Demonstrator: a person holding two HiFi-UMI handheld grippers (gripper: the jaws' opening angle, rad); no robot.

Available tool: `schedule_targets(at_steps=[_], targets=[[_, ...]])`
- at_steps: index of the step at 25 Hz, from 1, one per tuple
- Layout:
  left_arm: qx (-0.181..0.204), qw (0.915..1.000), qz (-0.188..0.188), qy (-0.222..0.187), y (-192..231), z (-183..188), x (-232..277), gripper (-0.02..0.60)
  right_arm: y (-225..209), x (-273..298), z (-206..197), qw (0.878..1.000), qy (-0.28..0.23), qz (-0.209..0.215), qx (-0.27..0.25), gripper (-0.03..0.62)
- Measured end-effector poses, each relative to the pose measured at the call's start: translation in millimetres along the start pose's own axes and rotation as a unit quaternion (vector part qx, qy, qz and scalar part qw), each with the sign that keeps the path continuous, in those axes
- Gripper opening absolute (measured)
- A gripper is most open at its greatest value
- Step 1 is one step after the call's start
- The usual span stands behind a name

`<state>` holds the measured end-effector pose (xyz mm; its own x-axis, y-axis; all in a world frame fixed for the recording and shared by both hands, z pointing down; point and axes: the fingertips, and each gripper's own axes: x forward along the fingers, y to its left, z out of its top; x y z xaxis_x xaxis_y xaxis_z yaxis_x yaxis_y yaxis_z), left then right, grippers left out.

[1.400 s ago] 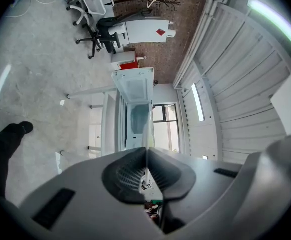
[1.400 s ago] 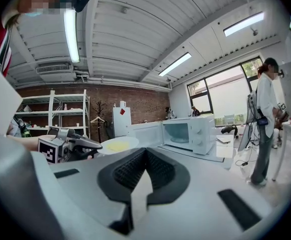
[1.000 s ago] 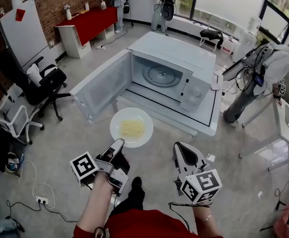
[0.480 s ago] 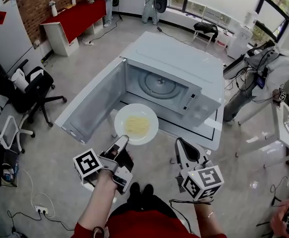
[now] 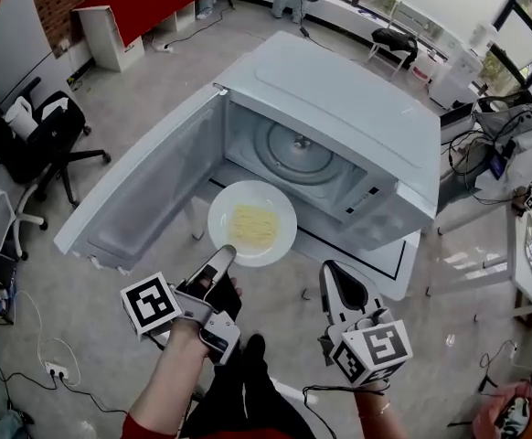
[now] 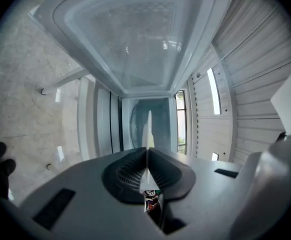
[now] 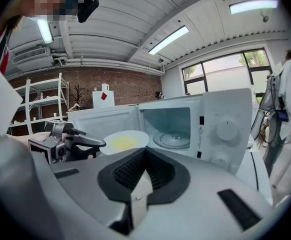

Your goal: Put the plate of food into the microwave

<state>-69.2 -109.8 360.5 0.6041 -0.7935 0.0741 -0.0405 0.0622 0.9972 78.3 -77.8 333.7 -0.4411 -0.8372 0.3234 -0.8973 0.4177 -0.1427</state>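
Observation:
A white plate [image 5: 251,223] with pale yellow food [image 5: 247,224] hangs level just before the open microwave [image 5: 339,108]. Its door [image 5: 147,186] is swung out to the left and the glass turntable [image 5: 295,152] inside is bare. My left gripper [image 5: 225,256] is shut on the plate's near rim. In the left gripper view the plate [image 6: 148,126] shows edge-on between the pads, with the door [image 6: 130,39] above. My right gripper [image 5: 332,273] is shut and holds nothing, to the right of the plate and nearer me. In the right gripper view, the plate [image 7: 124,140] sits left of the cavity.
The microwave stands on a low white table [image 5: 376,254]. Office chairs [image 5: 42,135] are at the left and a red-topped counter [image 5: 143,3] is at the far left. A person [image 5: 531,154] stands by a table at the right. Cables [image 5: 56,355] lie on the floor.
Both grippers and the plate have come closer to the microwave; the plate now sits right in front of the opening. The grip on the plate is unchanged.

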Motion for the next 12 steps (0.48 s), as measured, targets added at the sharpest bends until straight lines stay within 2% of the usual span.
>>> schedule_targets(at_steps=[3,7,12], targets=[[-0.01,0.9999,-0.003,0.001,16,1,15,0.023,-8,16,-14,1.0,0.006,0.001,-0.006,0.012],[-0.018,0.9998,-0.009,0.001,39,0,32,0.023,-16,38,-25,1.0,-0.019,0.008,0.001,0.012],[-0.019,0.9996,-0.02,-0.001,61,0,50,0.023,-34,59,-45,1.0,-0.028,-0.005,-0.003,0.012]])
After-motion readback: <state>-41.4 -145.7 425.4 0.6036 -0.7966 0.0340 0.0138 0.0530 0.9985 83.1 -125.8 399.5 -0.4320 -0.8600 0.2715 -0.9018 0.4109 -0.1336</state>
